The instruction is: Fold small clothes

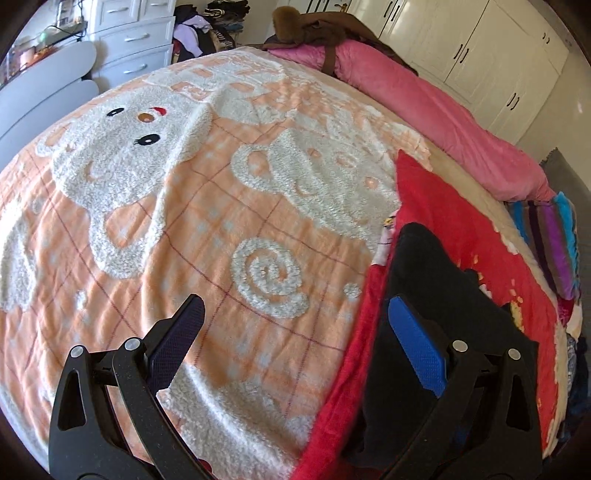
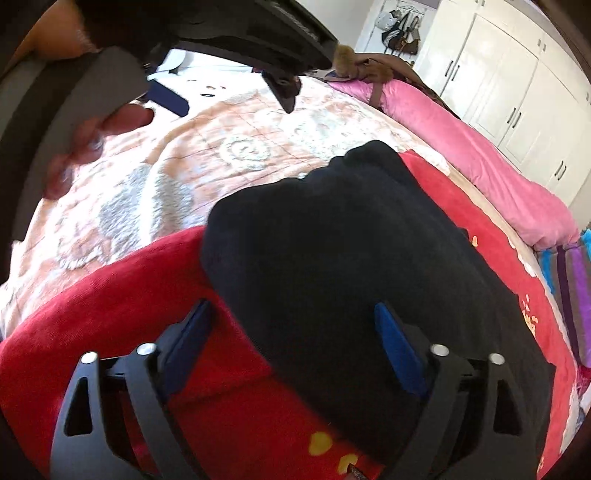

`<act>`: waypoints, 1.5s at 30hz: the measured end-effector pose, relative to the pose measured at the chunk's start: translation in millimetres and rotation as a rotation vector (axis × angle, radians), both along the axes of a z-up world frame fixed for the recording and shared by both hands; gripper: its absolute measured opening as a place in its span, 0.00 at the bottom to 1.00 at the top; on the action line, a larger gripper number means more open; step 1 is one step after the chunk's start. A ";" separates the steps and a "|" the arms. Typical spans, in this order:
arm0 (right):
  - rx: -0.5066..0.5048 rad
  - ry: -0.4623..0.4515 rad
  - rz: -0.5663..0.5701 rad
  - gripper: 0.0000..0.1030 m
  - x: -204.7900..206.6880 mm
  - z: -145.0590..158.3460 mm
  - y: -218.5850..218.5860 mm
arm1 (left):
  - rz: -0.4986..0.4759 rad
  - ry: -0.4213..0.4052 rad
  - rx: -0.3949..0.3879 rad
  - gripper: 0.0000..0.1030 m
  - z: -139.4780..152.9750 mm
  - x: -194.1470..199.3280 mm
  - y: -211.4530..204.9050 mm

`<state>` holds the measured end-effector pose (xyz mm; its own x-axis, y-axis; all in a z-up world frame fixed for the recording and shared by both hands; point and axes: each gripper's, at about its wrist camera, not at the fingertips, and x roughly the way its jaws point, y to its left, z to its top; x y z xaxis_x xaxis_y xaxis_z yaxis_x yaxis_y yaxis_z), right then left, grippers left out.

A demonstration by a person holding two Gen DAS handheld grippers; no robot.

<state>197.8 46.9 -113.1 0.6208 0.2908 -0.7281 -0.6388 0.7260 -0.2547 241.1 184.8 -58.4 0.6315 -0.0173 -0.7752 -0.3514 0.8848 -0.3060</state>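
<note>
Right wrist view | black garment (image 2: 351,258) lying between parted right claw (image 2: 295,350) pads, unclamped, long axis running away | left claw (image 1: 295,343) apart, empty, farther off

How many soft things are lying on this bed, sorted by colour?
Peach and white blanket: 1
Red blanket: 1
Black garment: 1
Pink quilt: 1
Brown coat: 1
Total: 5
</note>
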 end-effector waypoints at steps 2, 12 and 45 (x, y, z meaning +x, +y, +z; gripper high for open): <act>0.044 0.012 -0.004 0.53 5.9 2.7 -4.8 | -0.009 -0.026 -0.014 0.91 4.3 -0.8 -2.2; 0.430 0.127 -0.070 0.08 22.8 39.4 -79.8 | -0.071 -0.050 -0.202 0.91 -7.1 10.9 -11.3; 0.495 0.160 -0.092 0.07 2.4 63.0 -124.7 | -0.300 -0.111 -0.352 0.13 14.5 51.8 -120.0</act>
<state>200.2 -77.8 -50.1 0.5526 0.5731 -0.6051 -0.5695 0.7898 0.2278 292.9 64.8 -43.9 0.6374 -0.4612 -0.6173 -0.0443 0.7778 -0.6269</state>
